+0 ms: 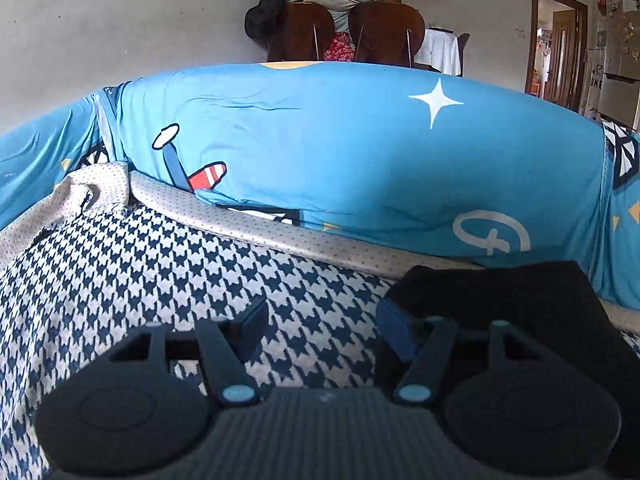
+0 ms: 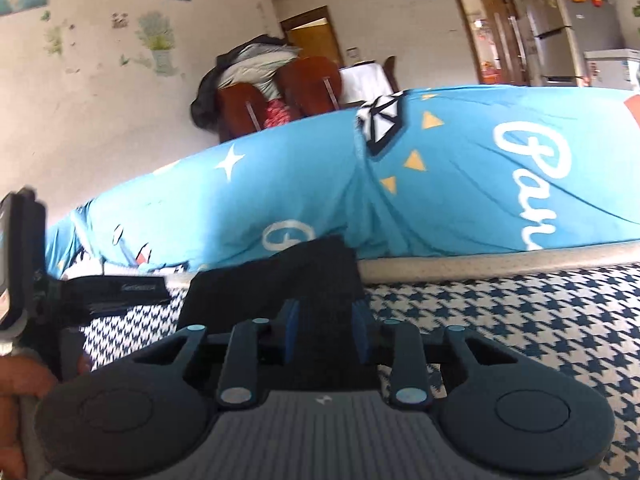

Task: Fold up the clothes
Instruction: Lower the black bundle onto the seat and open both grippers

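While the black folded garment (image 1: 520, 312) lies on the navy-and-white houndstooth bed cover (image 1: 160, 280), the left gripper (image 1: 322, 332) hangs just beside it with jaws spread wide, holding nothing; the cloth touches its right-hand fingertip (image 1: 394, 330) and stretches off to that side. Seen from the right wrist, the right gripper (image 2: 326, 330) sits low over the same dark cloth (image 2: 276, 284), its blue-padded fingers (image 2: 290, 330) narrowly parted with black fabric between them, though whether they actually pinch it I cannot tell. Beyond a grey dotted piping edge (image 1: 280, 232) rises a bright blue printed quilt (image 1: 360, 152).
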A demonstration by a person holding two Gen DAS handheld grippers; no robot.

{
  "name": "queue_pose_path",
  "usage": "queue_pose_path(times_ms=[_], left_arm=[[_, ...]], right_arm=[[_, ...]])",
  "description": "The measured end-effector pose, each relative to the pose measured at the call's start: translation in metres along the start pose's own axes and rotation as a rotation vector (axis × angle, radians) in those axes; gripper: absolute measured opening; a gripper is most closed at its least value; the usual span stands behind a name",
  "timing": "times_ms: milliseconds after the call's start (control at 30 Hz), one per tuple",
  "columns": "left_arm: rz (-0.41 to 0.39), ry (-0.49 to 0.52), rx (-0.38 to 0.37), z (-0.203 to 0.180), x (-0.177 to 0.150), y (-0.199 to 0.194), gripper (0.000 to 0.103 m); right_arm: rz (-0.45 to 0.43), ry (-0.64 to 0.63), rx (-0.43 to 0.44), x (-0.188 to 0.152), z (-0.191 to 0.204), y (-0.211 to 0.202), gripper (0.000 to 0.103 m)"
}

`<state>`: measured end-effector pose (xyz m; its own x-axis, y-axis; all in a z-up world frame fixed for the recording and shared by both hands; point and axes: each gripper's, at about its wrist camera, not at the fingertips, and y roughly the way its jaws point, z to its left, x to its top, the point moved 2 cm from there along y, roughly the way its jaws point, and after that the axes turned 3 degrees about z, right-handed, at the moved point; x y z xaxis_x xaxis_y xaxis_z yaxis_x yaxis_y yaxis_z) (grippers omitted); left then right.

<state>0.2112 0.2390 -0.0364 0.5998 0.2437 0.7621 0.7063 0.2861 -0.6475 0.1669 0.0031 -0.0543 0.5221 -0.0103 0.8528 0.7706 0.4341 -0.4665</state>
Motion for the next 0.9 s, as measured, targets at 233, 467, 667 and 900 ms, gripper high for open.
queue_pose_path(times_ms=[233,467,667,900], left_arm=[[0.087,0.017,0.033,-0.006,-0.016,0.025,0.065],[0.120,-0.001,0.050,0.000,-0.019,0.029,0.065],[0.103,-0.009,0.042,0.000,-0.012,0.017,0.065],[0.111,0.030,0.011,-0.010,-0.016,-0.008,0.071]], right_arm=[[0.095,0.011,-0.034,-0.016,-0.010,0.020,0.030],[0.119,0.042,-0.038,-0.017,-0.014,0.021,0.030],[0.107,0.022,-0.042,-0.009,-0.009,0.005,0.030],[0.151,0.004,-0.053,-0.007,-0.008,-0.016,0.031]])
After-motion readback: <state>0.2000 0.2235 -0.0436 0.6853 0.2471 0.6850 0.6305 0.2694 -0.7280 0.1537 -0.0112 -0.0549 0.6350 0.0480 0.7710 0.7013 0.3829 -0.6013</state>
